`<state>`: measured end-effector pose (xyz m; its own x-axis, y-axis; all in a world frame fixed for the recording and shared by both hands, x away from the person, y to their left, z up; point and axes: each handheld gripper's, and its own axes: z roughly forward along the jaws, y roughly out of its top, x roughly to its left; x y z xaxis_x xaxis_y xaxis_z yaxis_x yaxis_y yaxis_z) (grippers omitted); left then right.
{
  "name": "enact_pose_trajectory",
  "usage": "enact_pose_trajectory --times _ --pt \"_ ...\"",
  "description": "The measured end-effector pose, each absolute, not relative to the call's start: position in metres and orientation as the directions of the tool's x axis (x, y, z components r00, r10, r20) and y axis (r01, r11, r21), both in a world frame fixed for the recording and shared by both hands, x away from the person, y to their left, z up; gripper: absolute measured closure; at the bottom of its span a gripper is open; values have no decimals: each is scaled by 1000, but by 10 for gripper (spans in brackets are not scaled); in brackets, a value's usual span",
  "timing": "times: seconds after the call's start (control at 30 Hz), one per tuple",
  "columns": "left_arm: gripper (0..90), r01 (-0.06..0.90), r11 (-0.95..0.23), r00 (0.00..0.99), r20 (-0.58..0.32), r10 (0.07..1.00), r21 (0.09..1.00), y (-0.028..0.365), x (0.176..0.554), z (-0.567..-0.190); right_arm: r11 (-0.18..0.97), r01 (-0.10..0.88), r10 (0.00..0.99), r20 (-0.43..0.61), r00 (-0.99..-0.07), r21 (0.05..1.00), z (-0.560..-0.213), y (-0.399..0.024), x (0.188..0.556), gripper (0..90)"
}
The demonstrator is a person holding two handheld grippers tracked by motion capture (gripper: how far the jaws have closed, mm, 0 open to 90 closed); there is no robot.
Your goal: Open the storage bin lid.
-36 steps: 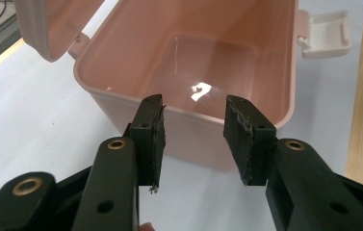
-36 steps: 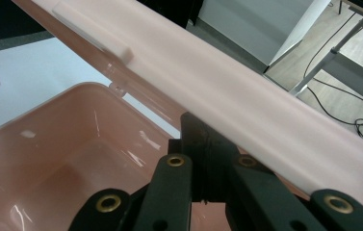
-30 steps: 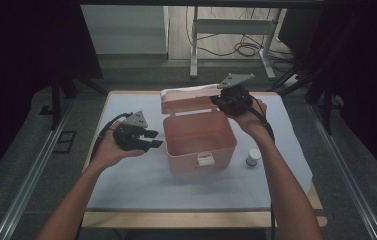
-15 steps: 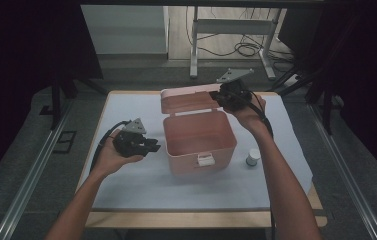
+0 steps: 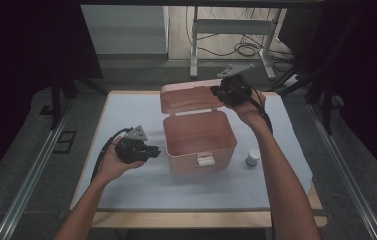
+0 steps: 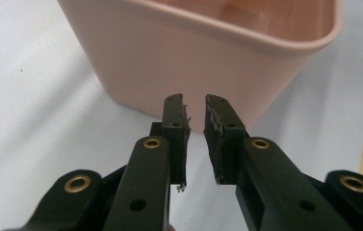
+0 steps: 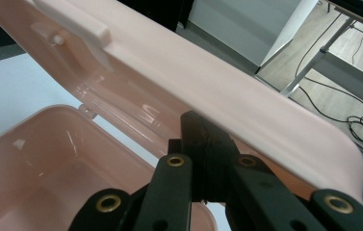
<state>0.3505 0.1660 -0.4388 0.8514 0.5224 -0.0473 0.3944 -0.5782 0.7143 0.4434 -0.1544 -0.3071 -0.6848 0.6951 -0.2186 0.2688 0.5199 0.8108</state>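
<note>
A pink plastic box stands open in the middle of the white-covered table. Its hinged lid is tipped up at the back. My right gripper is shut on the lid's right rim; in the right gripper view the jaws pinch the lid's edge above the empty box. My left gripper hovers just left of the box, apart from it. In the left gripper view its jaws point at the box's side wall. They have just been closing; a narrow gap stays between them with nothing in it.
A small white jar with a dark base stands on the white sheet right of the box's front. The wooden table edge runs along the near side. A metal stand and cables lie on the floor beyond the table.
My left hand has sunk and drawn toward the near side of the table, staying left of the box. The right gripper keeps the lid raised in the same place.
</note>
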Motion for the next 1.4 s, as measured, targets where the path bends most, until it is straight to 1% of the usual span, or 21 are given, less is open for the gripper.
enact_pose_trajectory --times 0.17,0.27,0.8,1.4 --pt "784 397 -586 851 -42 524 706 164 350 -445 518 273 699 -217 -681 810 -307 -155 445 897" --pt "783 404 -574 848 -57 527 712 165 349 -448 519 275 700 -218 -681 809 -307 -156 447 897" --pt "779 438 -554 826 -74 558 708 171 348 -466 527 291 704 -218 -676 799 -310 -153 455 897" --pt "773 450 -537 818 -89 568 713 174 346 -473 516 311 716 -202 -668 798 -314 -152 464 897"
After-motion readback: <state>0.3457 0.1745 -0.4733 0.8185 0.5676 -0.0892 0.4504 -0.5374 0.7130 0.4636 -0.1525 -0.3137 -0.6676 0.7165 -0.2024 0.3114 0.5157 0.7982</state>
